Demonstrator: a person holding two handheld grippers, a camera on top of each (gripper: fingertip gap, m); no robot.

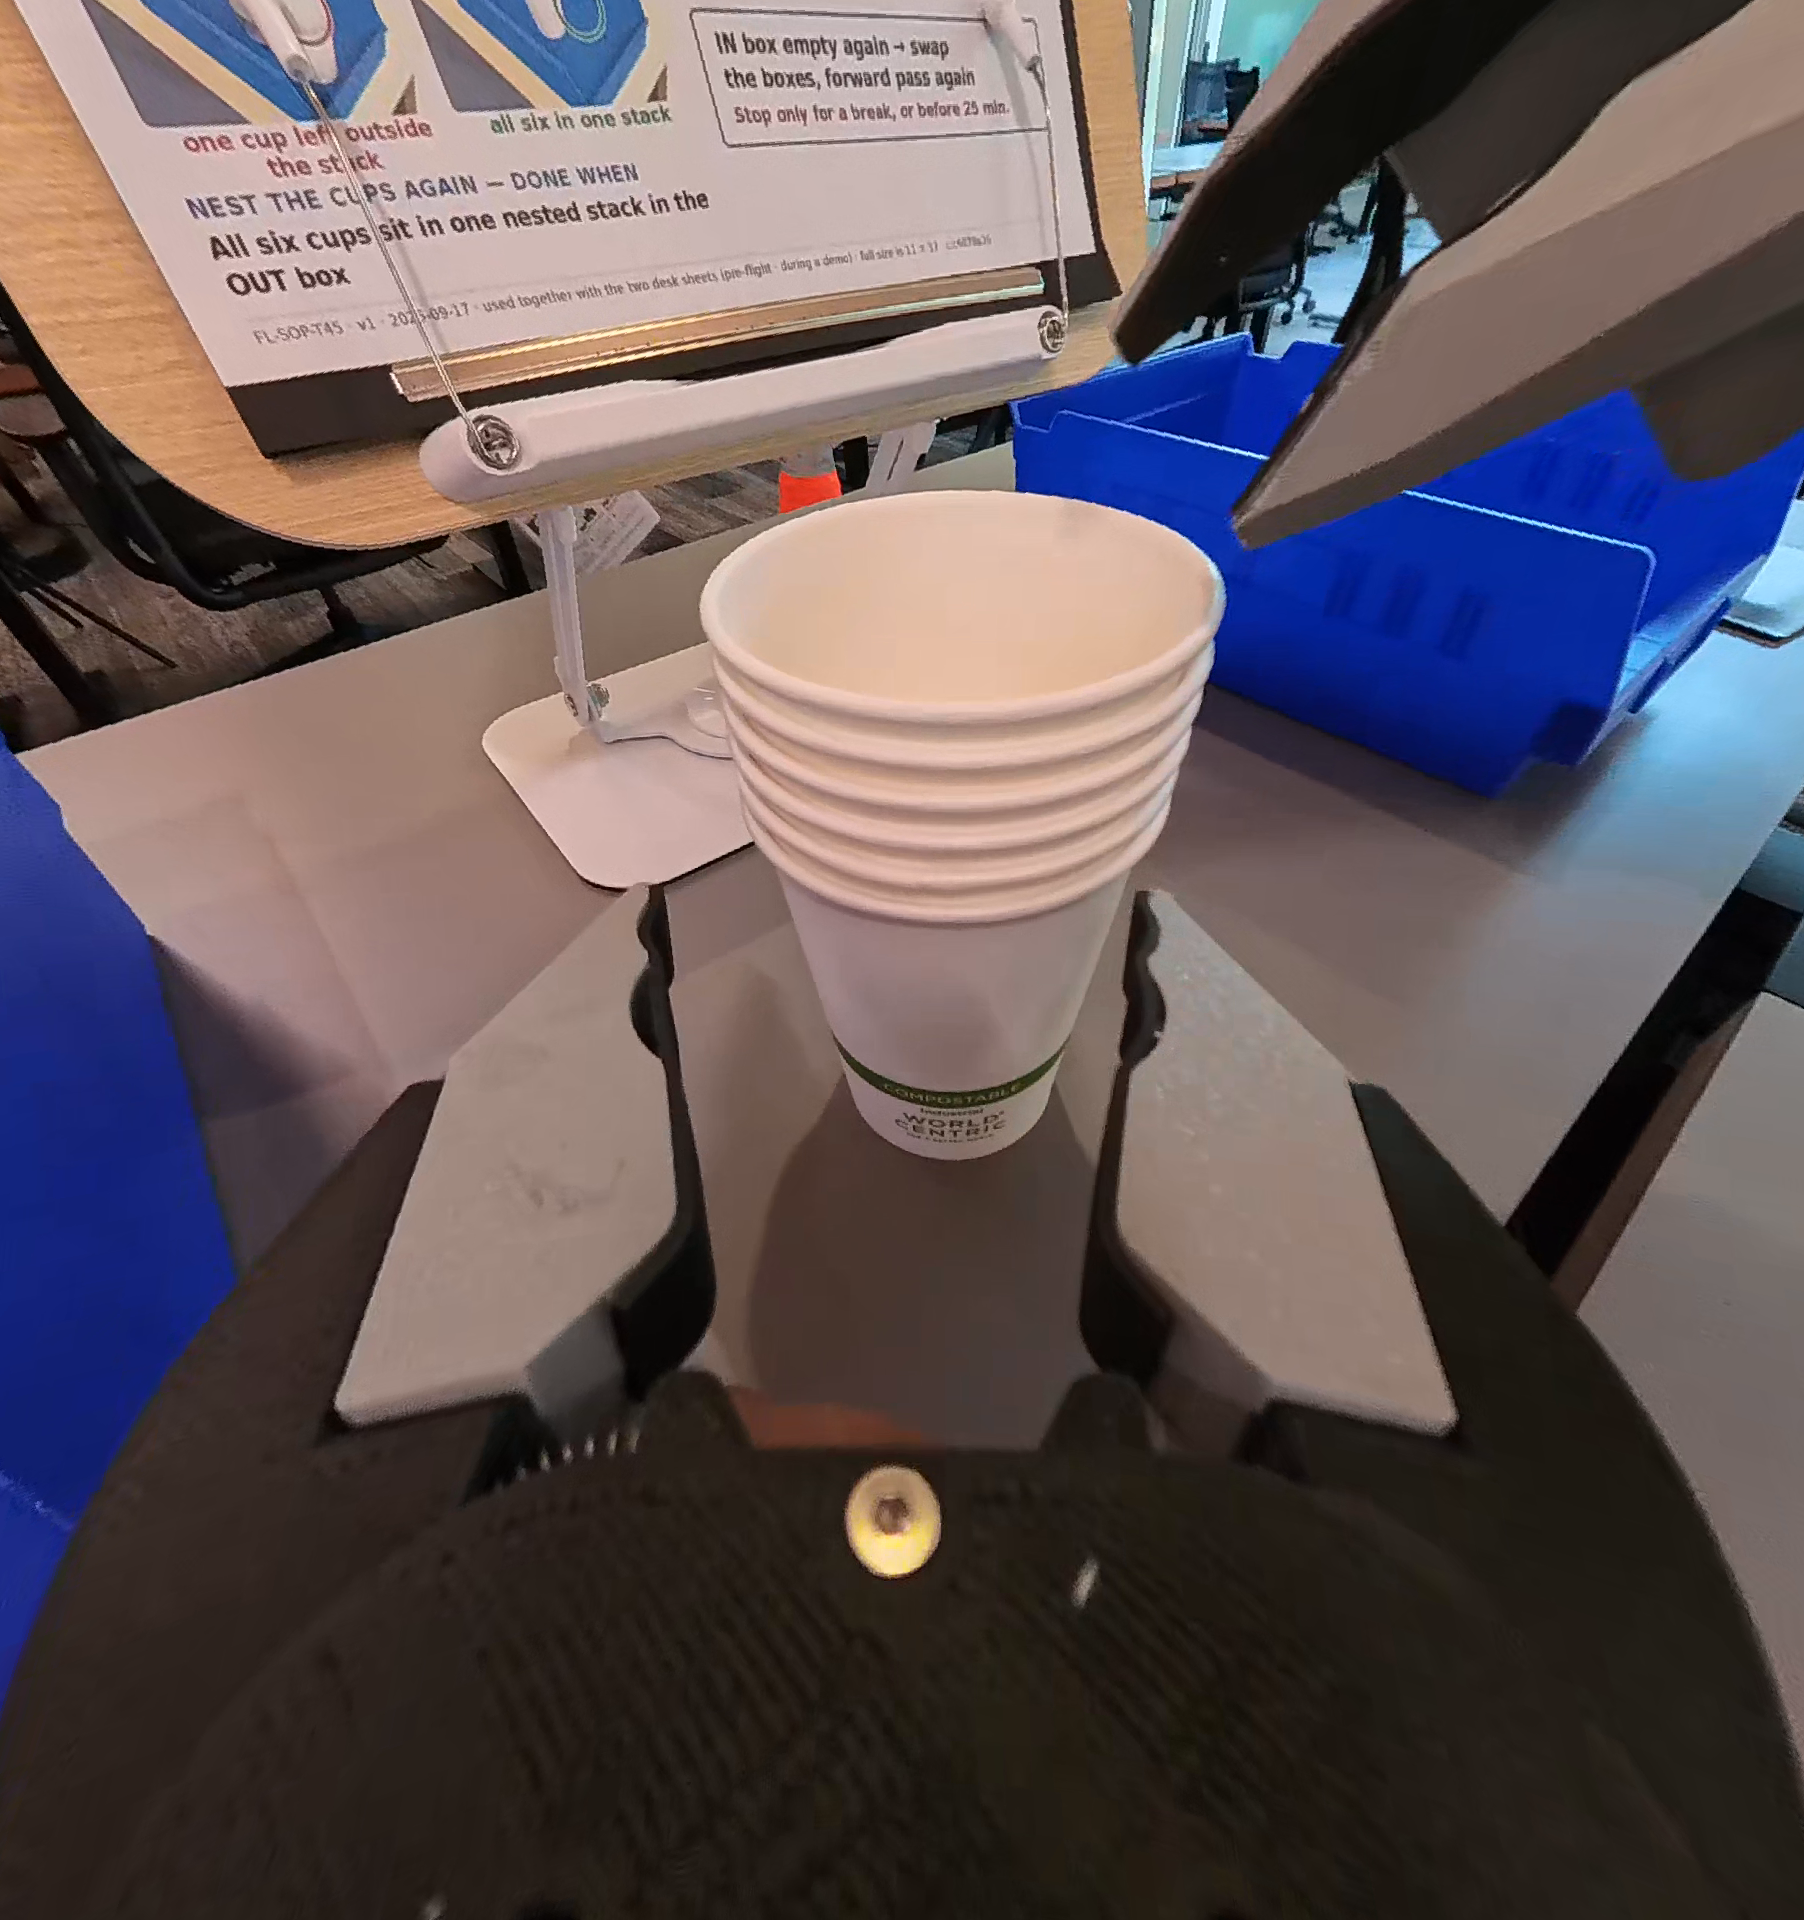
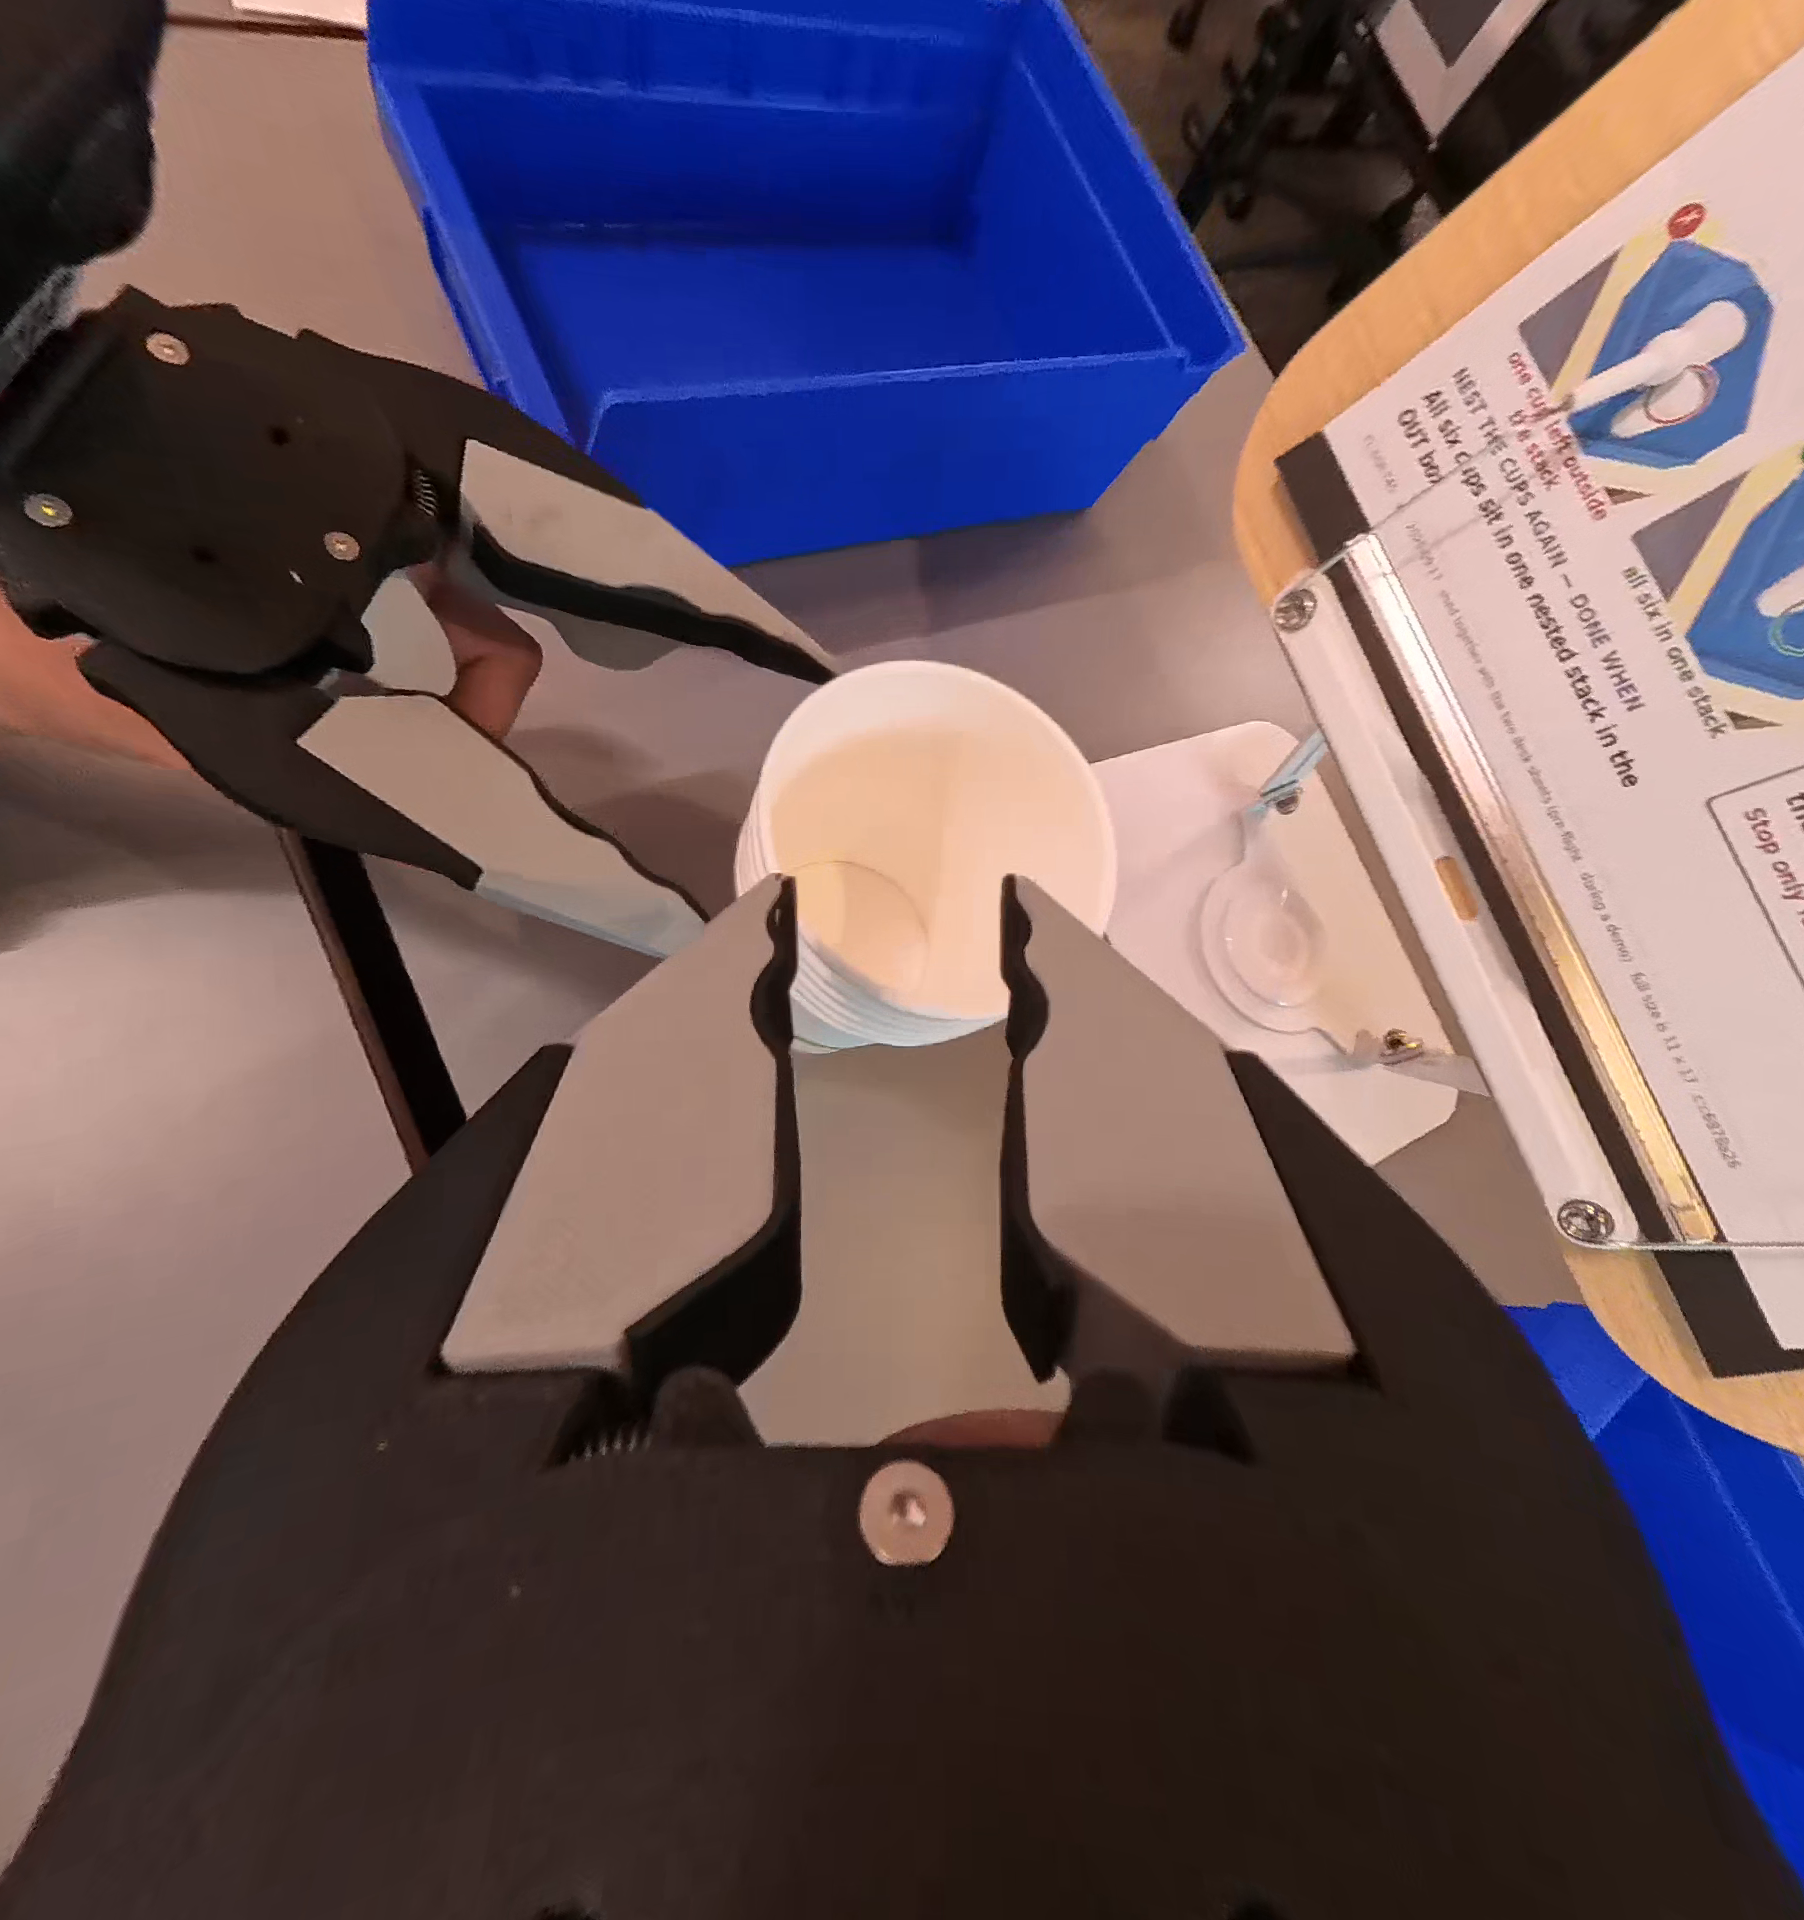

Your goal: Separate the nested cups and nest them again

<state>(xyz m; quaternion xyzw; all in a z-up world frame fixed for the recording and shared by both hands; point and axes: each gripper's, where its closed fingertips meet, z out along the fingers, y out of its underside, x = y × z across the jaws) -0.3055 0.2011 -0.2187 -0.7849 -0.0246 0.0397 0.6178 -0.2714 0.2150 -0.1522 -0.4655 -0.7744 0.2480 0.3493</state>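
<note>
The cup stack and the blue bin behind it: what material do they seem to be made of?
The cup stack looks like matte white paper: thin rolled rims and a dull, non-glossy wall with a printed green band. The blue bin looks like rigid moulded plastic: uniform saturated colour, thick walls and a soft sheen.

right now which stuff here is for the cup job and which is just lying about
For the job:
- nested stack of white paper cups
- left gripper, open
- right gripper, open
- blue bin

Just there:
- instruction sheet on its stand
- stand's white base
</note>
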